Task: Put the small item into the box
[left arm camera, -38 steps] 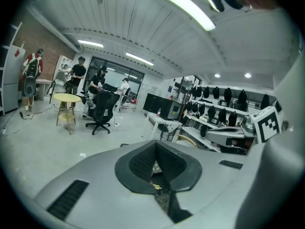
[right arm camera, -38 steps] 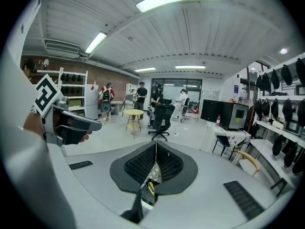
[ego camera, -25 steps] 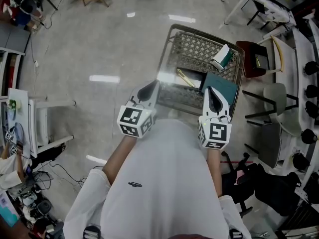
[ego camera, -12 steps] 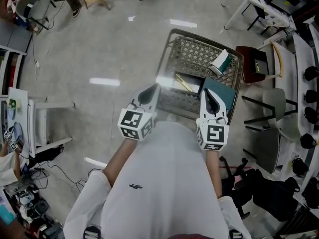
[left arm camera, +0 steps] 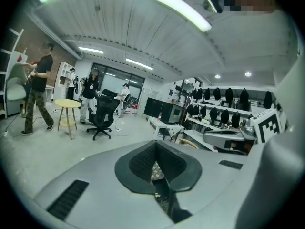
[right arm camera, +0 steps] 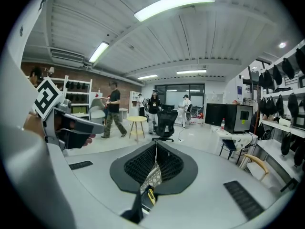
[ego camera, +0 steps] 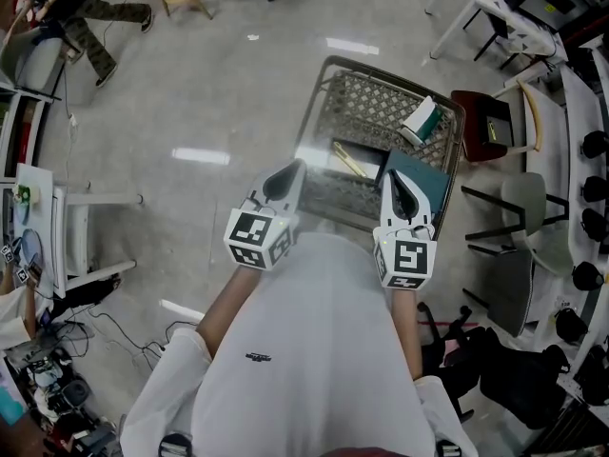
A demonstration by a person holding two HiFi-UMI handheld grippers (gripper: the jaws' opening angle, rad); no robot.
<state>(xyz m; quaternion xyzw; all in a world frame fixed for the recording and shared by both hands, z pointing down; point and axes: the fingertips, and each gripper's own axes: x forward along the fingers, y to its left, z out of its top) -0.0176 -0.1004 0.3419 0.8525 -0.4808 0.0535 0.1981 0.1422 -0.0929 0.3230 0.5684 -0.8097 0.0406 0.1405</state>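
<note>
Moved: a passer-by [ego camera: 90, 12] now at far left; grippers hold station. Left gripper [ego camera: 295, 167], right gripper [ego camera: 398, 176]: both closed, empty, parked level at the chest, apparently idle. Basket [ego camera: 317, 112] beyond holds yellow stick [ego camera: 350, 160], probably the task's item, plus teal slab [ego camera: 423, 171] and white packet [ego camera: 422, 117].

We're up on the head camera, looking steeply down past the person's white shirt [ego camera: 304, 350] onto the grey wire-mesh basket [ego camera: 381, 103]. The left tongs [ego camera: 297, 166] and right tongs [ego camera: 399, 173] sit close below us at mid-picture. Over to the two tongs cameras: each rides just behind its own pads, so near that they fill the lower picture, and faces level across the room. Both catch the black swivel office chair [left arm camera: 102, 114] and the round yellow side table [left arm camera: 66, 105]. The basket's mesh peeks through the slit between the pads, a link to the head view.
</note>
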